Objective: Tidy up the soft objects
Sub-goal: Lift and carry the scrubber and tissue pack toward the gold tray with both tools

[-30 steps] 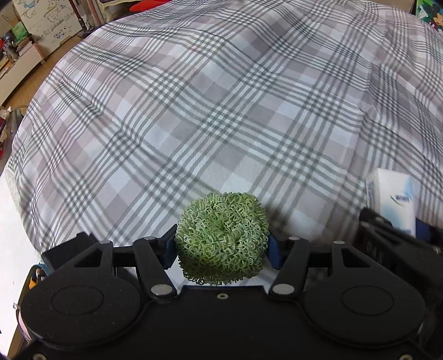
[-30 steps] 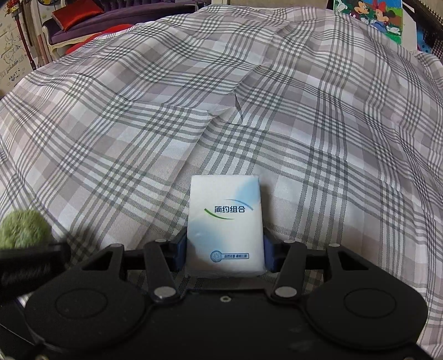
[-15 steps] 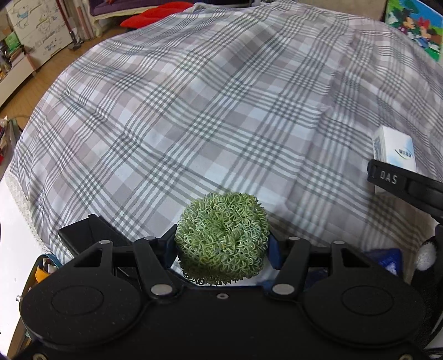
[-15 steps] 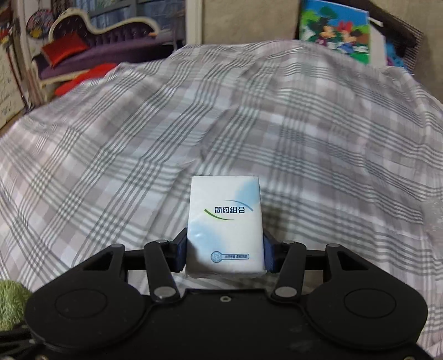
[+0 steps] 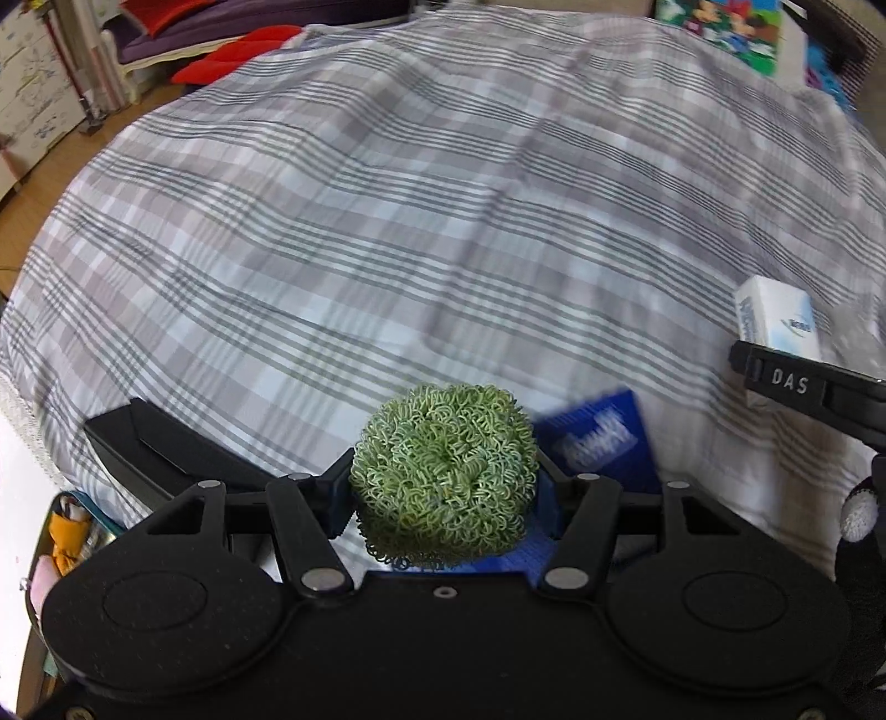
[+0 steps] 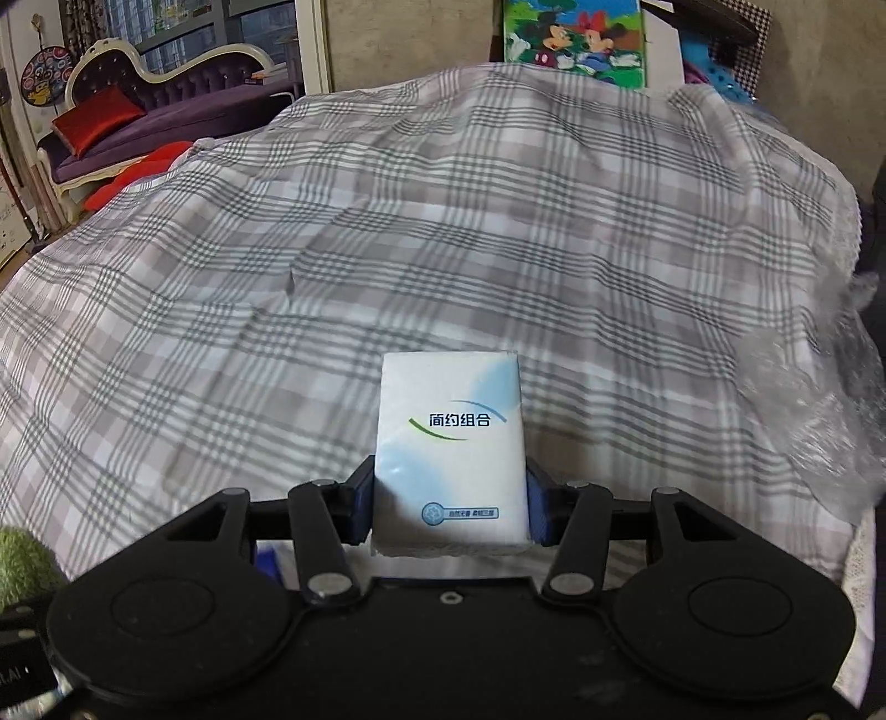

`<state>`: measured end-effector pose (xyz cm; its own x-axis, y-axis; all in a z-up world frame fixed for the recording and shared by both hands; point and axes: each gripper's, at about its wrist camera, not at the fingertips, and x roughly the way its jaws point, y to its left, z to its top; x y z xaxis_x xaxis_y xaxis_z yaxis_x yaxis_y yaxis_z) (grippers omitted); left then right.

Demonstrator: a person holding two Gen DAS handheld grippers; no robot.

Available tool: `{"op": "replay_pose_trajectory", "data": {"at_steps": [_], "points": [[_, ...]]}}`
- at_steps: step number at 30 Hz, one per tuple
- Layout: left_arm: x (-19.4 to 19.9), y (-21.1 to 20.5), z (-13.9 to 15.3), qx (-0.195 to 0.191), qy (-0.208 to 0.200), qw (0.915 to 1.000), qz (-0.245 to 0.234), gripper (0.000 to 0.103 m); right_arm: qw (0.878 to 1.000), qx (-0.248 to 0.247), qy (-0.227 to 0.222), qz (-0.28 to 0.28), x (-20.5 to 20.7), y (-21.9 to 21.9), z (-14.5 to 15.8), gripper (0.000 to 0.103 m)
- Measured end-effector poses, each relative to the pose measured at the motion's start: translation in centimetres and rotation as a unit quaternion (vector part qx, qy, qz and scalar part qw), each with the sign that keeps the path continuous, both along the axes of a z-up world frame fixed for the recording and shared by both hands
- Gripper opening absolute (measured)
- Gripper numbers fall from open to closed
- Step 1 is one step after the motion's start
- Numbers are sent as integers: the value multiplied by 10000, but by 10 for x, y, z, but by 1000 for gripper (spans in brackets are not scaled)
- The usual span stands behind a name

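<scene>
My left gripper (image 5: 444,490) is shut on a round green scrubber ball (image 5: 443,476) and holds it above the near edge of the plaid bed cover (image 5: 387,221). My right gripper (image 6: 449,495) is shut on a white tissue pack (image 6: 449,448) with blue print, held upright over the bed. The tissue pack (image 5: 778,318) and the right gripper's side also show at the right of the left wrist view. The green ball (image 6: 22,565) peeks in at the lower left of the right wrist view.
A blue packet (image 5: 601,443) lies on the bed just behind the ball. A black tray (image 5: 160,454) sits at the near left edge. Crinkled clear plastic (image 6: 819,399) lies at the bed's right side. A purple sofa (image 6: 155,111) and a cartoon picture (image 6: 576,39) stand beyond.
Both grippers have pulled back and tilted up, each still holding its object. The room beyond the bed, the blue packet and the black tray have come into view.
</scene>
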<state>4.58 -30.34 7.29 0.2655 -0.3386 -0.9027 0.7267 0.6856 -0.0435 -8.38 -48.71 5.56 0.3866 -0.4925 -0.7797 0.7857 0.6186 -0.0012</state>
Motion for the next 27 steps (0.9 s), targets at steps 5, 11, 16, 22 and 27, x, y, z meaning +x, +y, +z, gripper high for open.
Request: {"op": "replay_pose_trajectory", "data": {"at_steps": [5,11,16,22,27], "points": [[-36,3,7,2,85,9995,-298,57,9996,128,37,242,-44,12,5,50],[-72,16,11,15,212,9984,-527,57,9981,317,-52,518,-81,26,9,50],[-94,38,9,43,370,9977,-560,58,9955,441,-125,835,-90,45,12,51],[-107,70,-1,108,712,9967,-366,58,9878,623,-176,1417,-88,79,17,51],[-105,104,-5,110,746,9971,-40,58,9809,518,-70,1874,-79,123,19,51]]}}
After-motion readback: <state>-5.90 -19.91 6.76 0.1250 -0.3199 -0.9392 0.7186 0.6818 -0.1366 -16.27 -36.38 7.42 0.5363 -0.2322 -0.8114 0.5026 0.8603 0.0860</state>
